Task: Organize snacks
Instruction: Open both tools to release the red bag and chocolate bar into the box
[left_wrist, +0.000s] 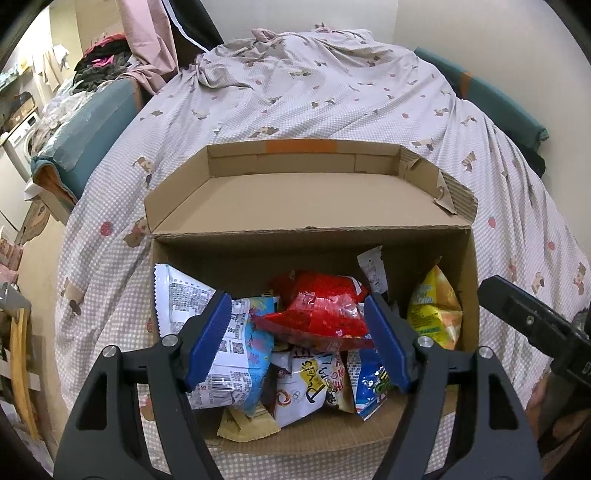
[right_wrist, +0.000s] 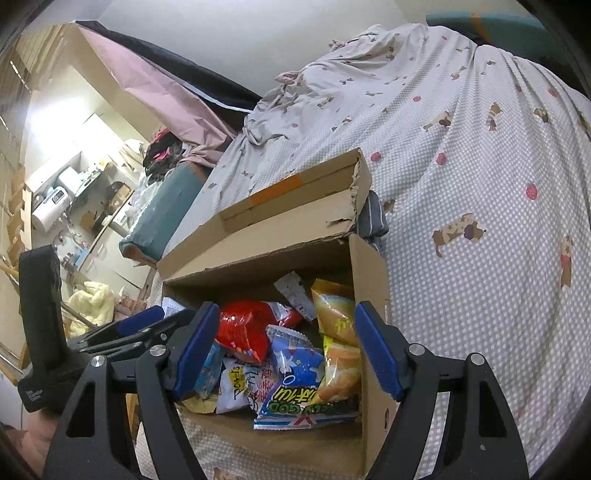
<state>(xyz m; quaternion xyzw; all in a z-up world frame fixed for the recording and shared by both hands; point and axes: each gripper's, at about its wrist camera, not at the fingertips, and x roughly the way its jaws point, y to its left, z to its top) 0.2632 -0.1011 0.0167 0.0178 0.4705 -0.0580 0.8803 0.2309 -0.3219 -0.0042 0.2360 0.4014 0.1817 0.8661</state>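
An open cardboard box (left_wrist: 306, 254) (right_wrist: 369, 273) stands on a bed, its lid flap (left_wrist: 295, 199) folded back. Inside lie several snack packets: a red one (left_wrist: 321, 314) (right_wrist: 247, 325) on top, a yellow one (left_wrist: 436, 310) (right_wrist: 340, 332) upright against the right wall, a white-and-blue one (left_wrist: 236, 350) at the left, and a blue starred one (right_wrist: 295, 373) near the front. My left gripper (left_wrist: 297, 297) hovers open over the box, nothing pinched. My right gripper (right_wrist: 288, 306) is open above the blue starred packet, its pads clear of it. Its black body (left_wrist: 535, 325) shows at the right edge.
The bed's checked quilt (left_wrist: 295, 92) (right_wrist: 480, 184) spreads around and behind the box. A teal cushion (left_wrist: 92, 125) (right_wrist: 162, 214) lies along the bed's left side, with piled clothes (left_wrist: 103, 62) beyond. The floor and cluttered shelves (right_wrist: 66, 199) lie to the left.
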